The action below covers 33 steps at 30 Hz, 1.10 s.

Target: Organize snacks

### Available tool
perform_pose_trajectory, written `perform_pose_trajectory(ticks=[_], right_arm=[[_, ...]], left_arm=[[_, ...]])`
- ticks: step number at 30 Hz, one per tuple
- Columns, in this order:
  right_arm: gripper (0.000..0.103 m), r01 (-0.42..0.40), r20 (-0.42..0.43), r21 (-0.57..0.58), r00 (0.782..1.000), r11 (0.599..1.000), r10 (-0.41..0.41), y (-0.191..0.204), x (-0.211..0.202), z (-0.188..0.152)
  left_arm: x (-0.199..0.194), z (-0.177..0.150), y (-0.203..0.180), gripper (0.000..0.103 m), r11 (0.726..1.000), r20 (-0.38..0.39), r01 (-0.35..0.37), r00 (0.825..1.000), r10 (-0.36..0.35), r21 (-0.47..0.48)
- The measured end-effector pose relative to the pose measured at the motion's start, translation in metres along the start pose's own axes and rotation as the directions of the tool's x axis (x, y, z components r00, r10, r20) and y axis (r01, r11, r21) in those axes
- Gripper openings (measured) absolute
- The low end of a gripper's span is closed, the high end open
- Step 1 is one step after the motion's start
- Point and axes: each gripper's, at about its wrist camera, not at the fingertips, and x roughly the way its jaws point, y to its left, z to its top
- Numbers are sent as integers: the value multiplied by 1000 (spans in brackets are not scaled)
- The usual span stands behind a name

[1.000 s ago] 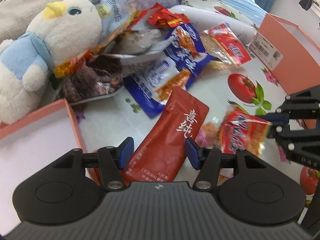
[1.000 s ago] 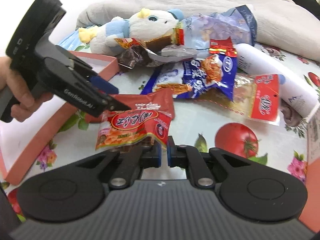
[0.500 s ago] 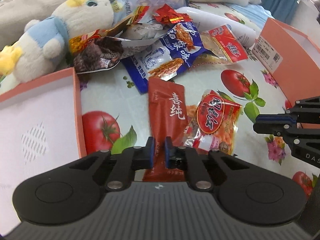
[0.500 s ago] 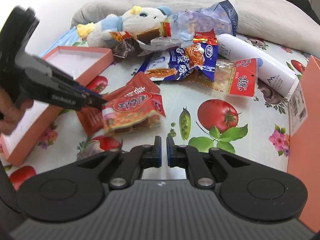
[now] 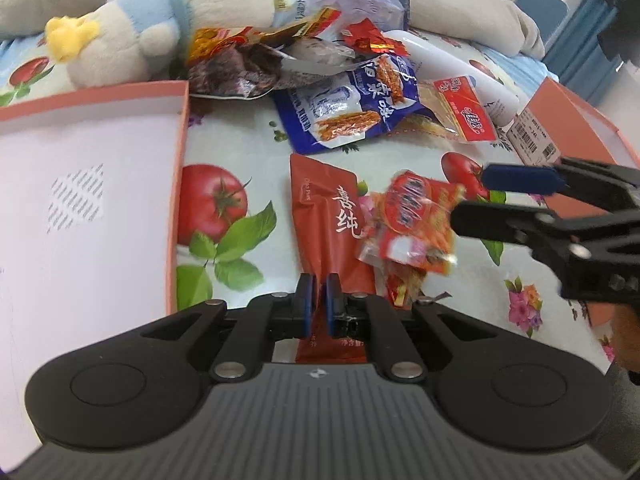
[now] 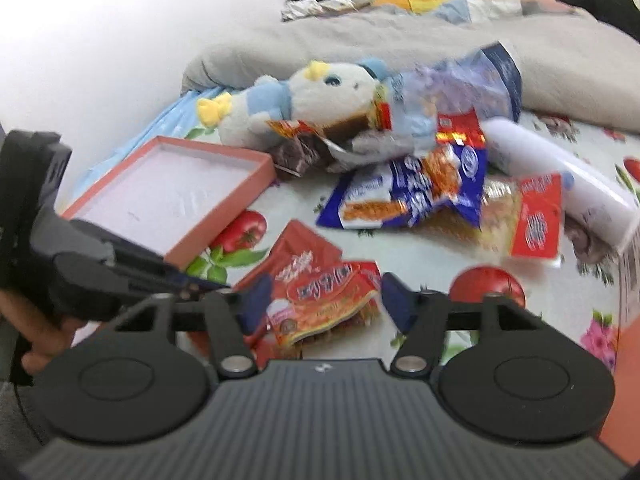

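My left gripper (image 5: 317,306) is shut on the near edge of a dark red flat pouch (image 5: 328,216), which also shows in the right wrist view (image 6: 296,256). A small red-orange snack packet (image 5: 412,224) lies partly on the pouch. My right gripper (image 6: 320,304) is open, its jaws on either side of that packet (image 6: 328,300); it shows from the side in the left wrist view (image 5: 516,196). A pile of snacks, with a blue noodle-snack bag (image 5: 352,108) and a red-labelled packet (image 5: 464,114), lies farther back.
A pink box lid (image 5: 80,184) lies on the left and a pink box (image 5: 576,120) on the right. A plush penguin (image 5: 160,20), a white bottle (image 6: 560,176) and a grey blanket (image 6: 440,44) sit behind the snacks on the tomato-print cloth (image 5: 224,200).
My right gripper has opened and come down around the red-orange packet. My left gripper, open a second ago, has shut on the dark red pouch and drawn back.
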Motion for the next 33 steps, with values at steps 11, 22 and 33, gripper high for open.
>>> perform_pose_trajectory(ticks=[11, 22, 33], right_arm=[[85, -39, -103, -126, 994, 991, 26, -3, 41, -6], [85, -65, -88, -68, 994, 996, 59, -5, 66, -16], [14, -46, -73, -5, 996, 999, 46, -9, 59, -17]], left_arm=[[-12, -18, 9, 7, 999, 5, 19, 1000, -19, -47], [-12, -20, 13, 7, 997, 11, 26, 1000, -25, -73], [-11, -19, 13, 8, 996, 19, 27, 999, -26, -85]])
